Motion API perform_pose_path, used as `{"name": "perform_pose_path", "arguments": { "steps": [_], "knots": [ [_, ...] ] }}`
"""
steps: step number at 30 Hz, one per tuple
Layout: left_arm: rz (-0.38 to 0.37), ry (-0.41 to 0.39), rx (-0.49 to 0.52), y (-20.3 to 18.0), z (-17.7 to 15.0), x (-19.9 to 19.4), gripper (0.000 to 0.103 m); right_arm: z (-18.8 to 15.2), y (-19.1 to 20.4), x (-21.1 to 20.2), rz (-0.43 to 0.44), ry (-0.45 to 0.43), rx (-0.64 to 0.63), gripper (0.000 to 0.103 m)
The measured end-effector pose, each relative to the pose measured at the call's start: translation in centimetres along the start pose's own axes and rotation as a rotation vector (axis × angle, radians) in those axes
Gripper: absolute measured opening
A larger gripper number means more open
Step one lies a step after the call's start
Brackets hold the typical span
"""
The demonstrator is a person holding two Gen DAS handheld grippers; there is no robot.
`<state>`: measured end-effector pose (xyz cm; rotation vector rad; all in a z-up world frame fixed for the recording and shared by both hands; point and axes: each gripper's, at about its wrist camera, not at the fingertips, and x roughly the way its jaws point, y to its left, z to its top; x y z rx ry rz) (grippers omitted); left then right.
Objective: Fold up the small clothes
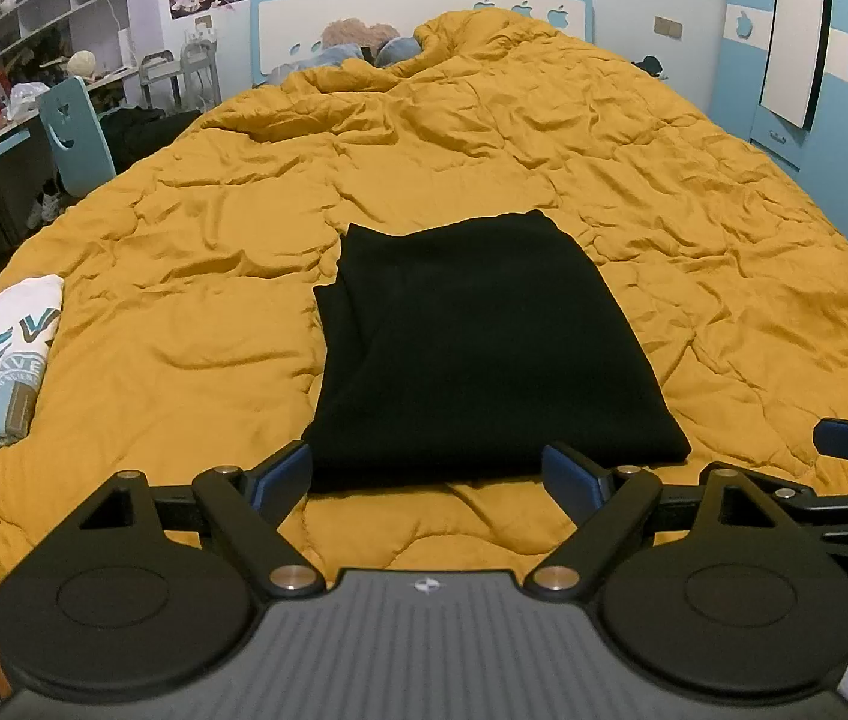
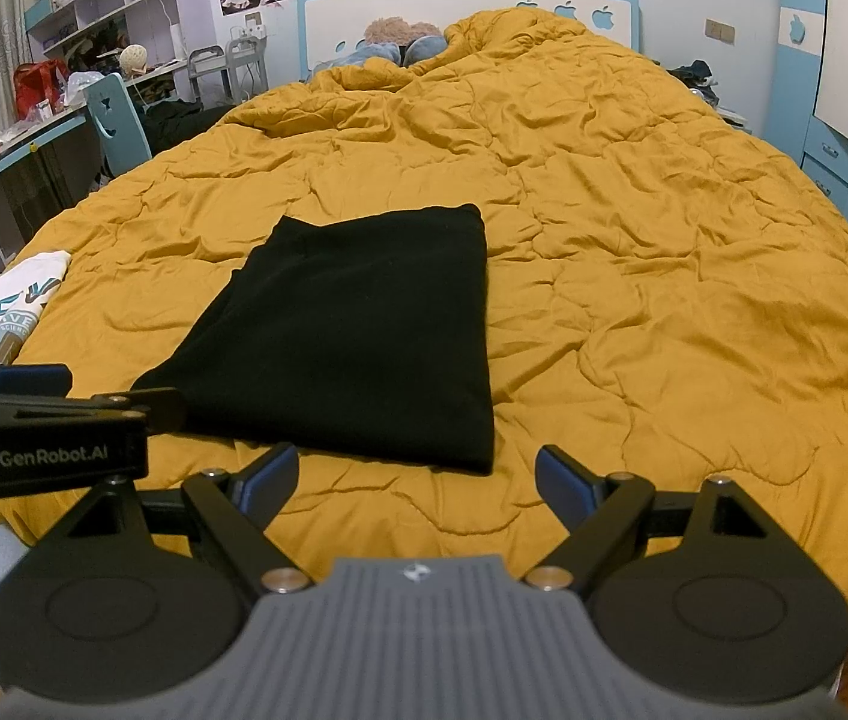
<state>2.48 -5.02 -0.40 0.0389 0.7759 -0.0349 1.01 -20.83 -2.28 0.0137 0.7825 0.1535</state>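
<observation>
Fingers (image 1: 279, 474) of both grippers spread, empty, above a rumpled mustard quilt (image 1: 694, 228) in a blue-trimmed bedroom.

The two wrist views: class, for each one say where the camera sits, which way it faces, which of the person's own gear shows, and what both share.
Left wrist view: sits on the left hand-held gripper, faces up the bed toward the headboard; the black garment lies straight ahead; the right one's finger enters at the right edge.
Right wrist view: sits on the right hand-held gripper, same heading; the garment lies ahead-left; the left one enters at left.
Shared: garment, yellow quilt, white printed shirt, headboard.
</observation>
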Motion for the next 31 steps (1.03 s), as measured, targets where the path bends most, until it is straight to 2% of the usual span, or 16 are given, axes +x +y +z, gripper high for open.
{"name": "perform_pose_path", "arguments": {
  "steps": [31],
  "knots": [
    [0.016,-0.016,-0.007,-0.33,0.33,-0.46,0.098,-0.05,0.03,0.00,0.000,-0.001,0.001,0.082]
  ]
}}
